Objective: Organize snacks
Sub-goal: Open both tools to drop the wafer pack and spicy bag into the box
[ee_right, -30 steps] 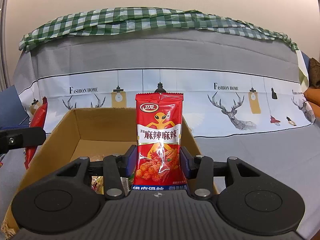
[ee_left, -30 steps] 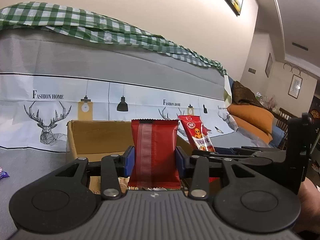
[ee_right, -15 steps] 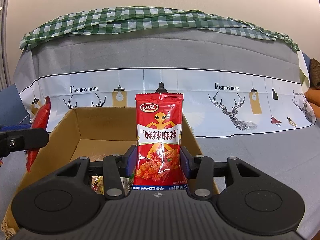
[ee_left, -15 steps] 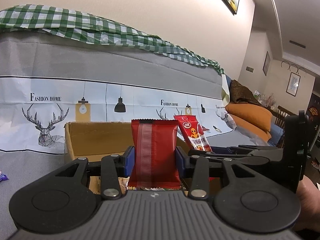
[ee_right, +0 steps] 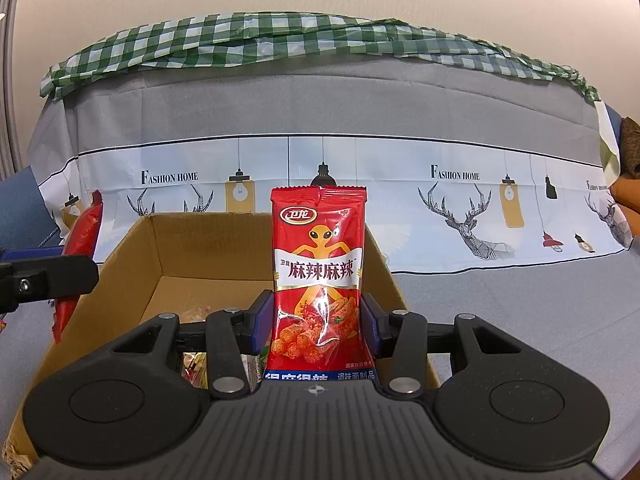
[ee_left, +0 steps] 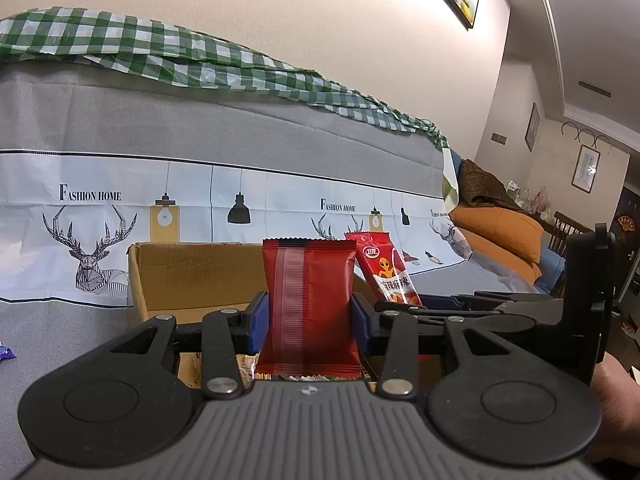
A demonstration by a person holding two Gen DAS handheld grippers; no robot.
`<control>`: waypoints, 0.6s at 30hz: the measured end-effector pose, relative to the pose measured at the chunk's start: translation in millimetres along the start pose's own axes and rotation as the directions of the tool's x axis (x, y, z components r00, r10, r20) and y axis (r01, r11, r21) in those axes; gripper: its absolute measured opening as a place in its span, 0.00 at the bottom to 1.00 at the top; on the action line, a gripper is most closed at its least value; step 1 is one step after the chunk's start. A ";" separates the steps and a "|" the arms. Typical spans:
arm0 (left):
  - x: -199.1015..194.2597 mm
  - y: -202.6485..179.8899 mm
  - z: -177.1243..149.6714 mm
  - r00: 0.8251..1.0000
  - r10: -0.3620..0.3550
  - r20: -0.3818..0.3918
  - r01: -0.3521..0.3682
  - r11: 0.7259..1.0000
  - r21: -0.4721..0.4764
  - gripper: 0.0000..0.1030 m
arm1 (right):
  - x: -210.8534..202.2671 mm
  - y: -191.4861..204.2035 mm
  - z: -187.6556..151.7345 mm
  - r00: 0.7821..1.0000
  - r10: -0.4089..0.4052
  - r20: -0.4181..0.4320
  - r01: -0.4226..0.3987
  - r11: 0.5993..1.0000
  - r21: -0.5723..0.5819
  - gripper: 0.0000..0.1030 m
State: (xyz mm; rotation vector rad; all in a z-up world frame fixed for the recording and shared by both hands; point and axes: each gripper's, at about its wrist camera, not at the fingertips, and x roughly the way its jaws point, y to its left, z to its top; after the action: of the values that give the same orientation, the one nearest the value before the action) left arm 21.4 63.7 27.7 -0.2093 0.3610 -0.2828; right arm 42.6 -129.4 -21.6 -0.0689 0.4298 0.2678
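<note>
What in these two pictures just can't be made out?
- Cardboard box contents: right wrist view, mostly hidden by the right gripper.
- Dark red packet front label: left wrist view shows only its plain back.
- Purple wrapper: cut off by the left edge.

Domestic living room. Sofa [ee_left: 224, 148] under printed cover and green checked cloth [ee_left: 192, 60]; orange cushions [ee_left: 500, 228] at 3 o'clock; framed pictures [ee_left: 586, 168] on walls at 2 o'clock.
</note>
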 end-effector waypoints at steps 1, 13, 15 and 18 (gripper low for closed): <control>0.2 -0.1 0.1 1.000 0.002 -0.001 -0.002 1.000 0.001 0.46 | 0.1 0.0 0.2 1.000 0.001 0.000 -0.001 1.000 0.000 0.46; 0.5 3.7 1.2 1.000 0.015 0.001 -0.015 1.000 -0.021 0.55 | 1.5 0.9 0.9 1.000 0.004 -0.007 -0.004 1.000 -0.004 0.48; 0.0 5.3 1.8 1.000 0.019 0.003 -0.019 0.999 -0.029 0.58 | 1.8 1.5 1.2 1.000 -0.004 -0.006 0.004 1.000 -0.008 0.60; -0.1 7.8 2.0 1.000 0.022 -0.003 -0.022 0.999 -0.039 0.59 | 2.3 1.3 1.8 1.000 -0.006 -0.009 0.006 1.000 0.002 0.63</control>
State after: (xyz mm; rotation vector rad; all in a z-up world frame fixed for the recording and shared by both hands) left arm 23.8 71.3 27.6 -0.2429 0.3709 -0.2542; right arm 45.0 -127.4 -20.9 -0.0694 0.4389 0.2615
